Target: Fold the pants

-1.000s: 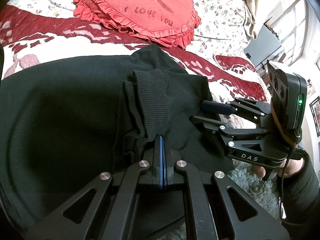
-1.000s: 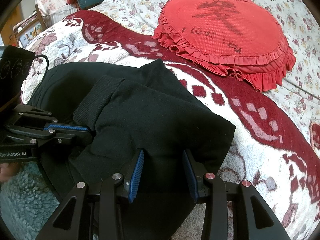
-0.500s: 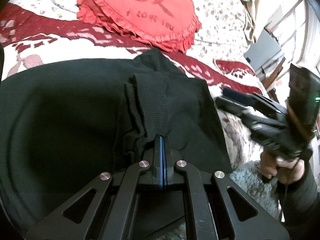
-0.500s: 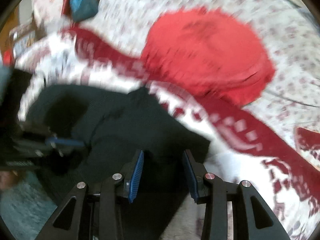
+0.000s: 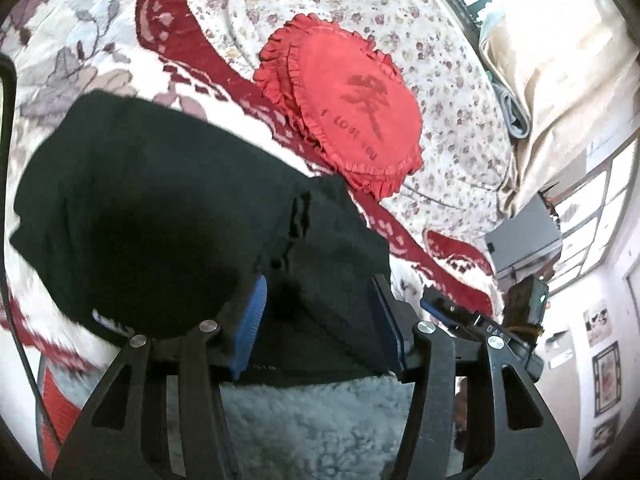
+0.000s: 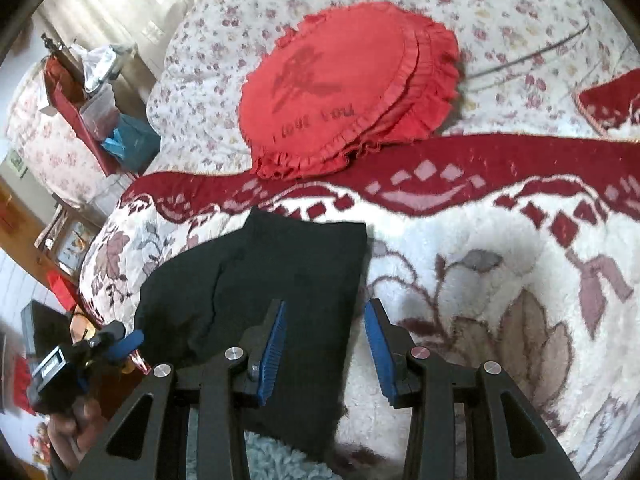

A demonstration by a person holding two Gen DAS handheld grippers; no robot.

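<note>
red heart pillow on floral quilt | red-white fleece blanket | window

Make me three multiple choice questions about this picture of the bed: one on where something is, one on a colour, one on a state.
1. Where does the round cushion lie?
A. beyond the pants
B. on the pants
C. on the floor

2. What colour are the pants?
A. red
B. black
C. white

3. How do the left claw's jaws stand?
A. apart
B. closed on the cushion
C. closed flat together

Answers: 1 A, it sits on the bedspread past the pants. 2 B, the cloth is black. 3 A, its blue pads have just opened, pants showing between them.
</note>
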